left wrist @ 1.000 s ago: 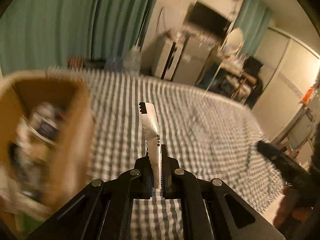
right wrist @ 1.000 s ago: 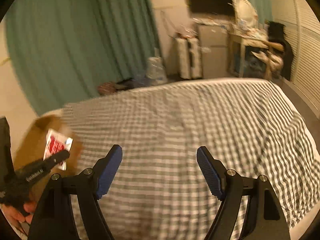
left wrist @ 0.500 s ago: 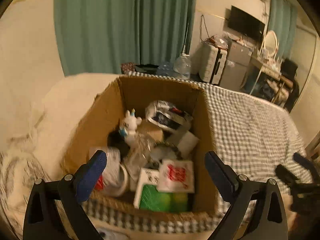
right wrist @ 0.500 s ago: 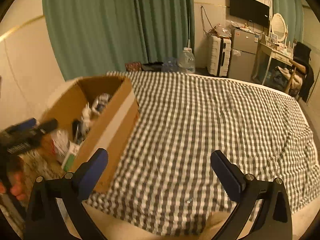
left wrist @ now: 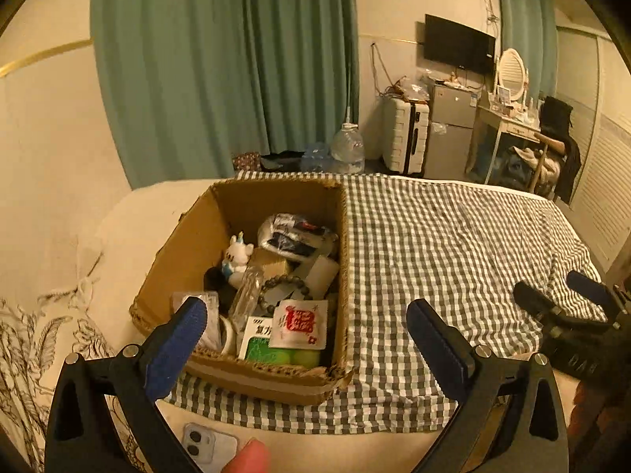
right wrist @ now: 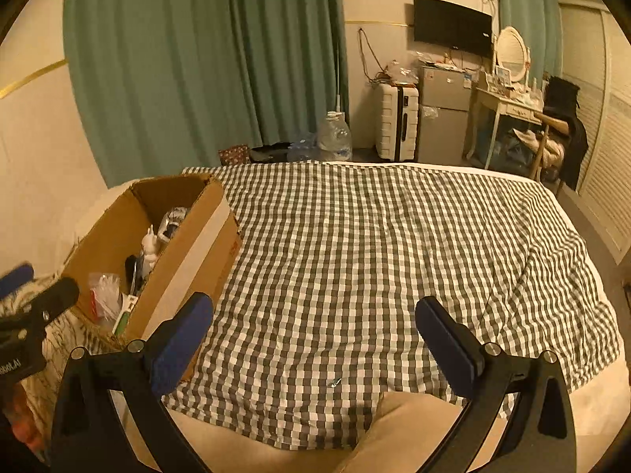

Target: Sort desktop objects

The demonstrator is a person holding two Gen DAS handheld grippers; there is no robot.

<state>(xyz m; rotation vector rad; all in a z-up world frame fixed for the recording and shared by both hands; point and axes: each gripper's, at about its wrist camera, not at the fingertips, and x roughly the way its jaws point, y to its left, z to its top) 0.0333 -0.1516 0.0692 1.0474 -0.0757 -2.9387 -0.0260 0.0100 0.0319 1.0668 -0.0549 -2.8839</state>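
One cardboard box (left wrist: 197, 244) just ahead of the left gripper (left wrist: 303, 329), jaws wide, empty. Inside: one red-and-white sachet (left wrist: 300, 324), one unicorn figurine (left wrist: 238, 254), one bead bracelet (left wrist: 284, 284); other contents jumbled, unclear. Right gripper (right wrist: 313, 339) spread wide, empty, over checked cloth (right wrist: 374, 244).

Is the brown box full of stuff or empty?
Full of stuff. The cardboard box is open at the top and crowded with small things: a white toy figure, a bead bracelet and a red-and-white packet on top.
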